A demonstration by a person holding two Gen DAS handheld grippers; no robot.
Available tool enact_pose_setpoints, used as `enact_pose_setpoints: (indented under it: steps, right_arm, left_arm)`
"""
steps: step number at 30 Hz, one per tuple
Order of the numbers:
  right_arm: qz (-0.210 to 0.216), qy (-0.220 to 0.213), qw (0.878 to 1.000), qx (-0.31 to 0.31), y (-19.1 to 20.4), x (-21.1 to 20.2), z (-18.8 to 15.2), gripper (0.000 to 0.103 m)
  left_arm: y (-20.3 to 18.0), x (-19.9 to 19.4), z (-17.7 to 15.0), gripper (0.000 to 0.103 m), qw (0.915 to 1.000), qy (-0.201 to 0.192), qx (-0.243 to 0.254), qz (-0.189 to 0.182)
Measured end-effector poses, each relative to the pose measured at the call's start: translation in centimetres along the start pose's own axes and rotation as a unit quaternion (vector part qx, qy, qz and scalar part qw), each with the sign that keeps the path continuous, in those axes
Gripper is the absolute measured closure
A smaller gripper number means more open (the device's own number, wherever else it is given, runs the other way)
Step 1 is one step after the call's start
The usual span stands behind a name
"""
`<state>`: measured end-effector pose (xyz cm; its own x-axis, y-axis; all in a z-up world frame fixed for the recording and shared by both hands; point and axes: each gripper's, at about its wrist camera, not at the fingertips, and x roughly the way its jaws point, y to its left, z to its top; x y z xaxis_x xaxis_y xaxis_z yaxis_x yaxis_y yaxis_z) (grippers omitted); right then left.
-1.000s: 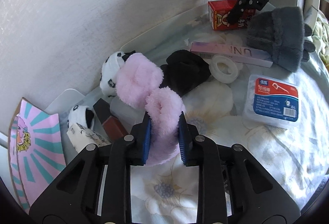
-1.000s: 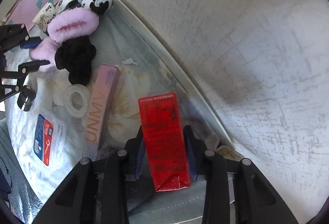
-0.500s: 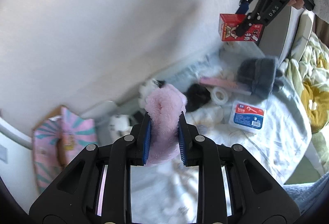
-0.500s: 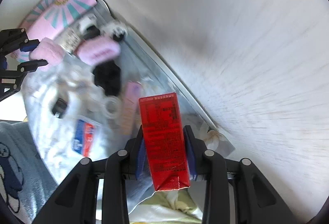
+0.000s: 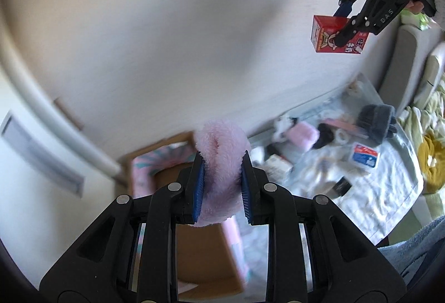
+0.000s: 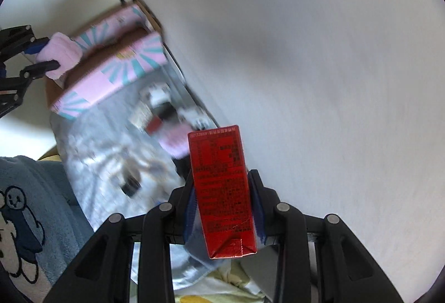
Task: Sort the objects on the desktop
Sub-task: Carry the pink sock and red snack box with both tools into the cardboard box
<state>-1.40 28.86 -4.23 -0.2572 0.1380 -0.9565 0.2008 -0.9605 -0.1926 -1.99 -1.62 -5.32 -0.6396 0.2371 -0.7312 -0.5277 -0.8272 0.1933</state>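
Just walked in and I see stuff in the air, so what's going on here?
A person is sorting clutter off a cloth-covered surface with a pair of tongs in each hand. The left tongs are clamped on a fluffy pink item, held in the air above an open pink-striped cardboard box. The right tongs grip a red drink carton, also lifted clear. Another pink fluffy piece, a grey glove and small packages still lie on the cloth.

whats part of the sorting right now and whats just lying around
In hand: pink fluffy item in the left gripper; red carton in the right gripper.

Lying about: grey glove, blue-labelled packet, pink-and-teal cardboard box.
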Motion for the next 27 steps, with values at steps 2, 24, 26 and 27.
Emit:
enact_pose_setpoints:
  steps: [2, 24, 26, 27]
  right_arm:
    - [0.001, -0.01, 1.0, -0.016, 1.3, -0.4, 1.8, 0.071]
    - [0.083, -0.022, 0.98, -0.18, 17.1, 8.1, 20.7, 0.071]
    - [0.086, -0.01, 0.978, -0.189, 17.9, 9.6, 21.7, 0.071]
    - [0.087, -0.005, 0.977, -0.194, 18.2, 10.3, 22.1, 0.071]
  left_arm:
    - [1.8, -0.5, -1.0, 0.083, 0.9998, 0.005, -0.016, 0.011]
    - [10.6, 6.1, -10.1, 0.083, 0.9626, 0.194, -0.189, -0.017]
    - [10.4, 7.1, -10.7, 0.082, 0.9583, 0.218, -0.184, -0.018]
    - [10.3, 7.5, -10.9, 0.082, 0.956, 0.229, -0.183, -0.016]
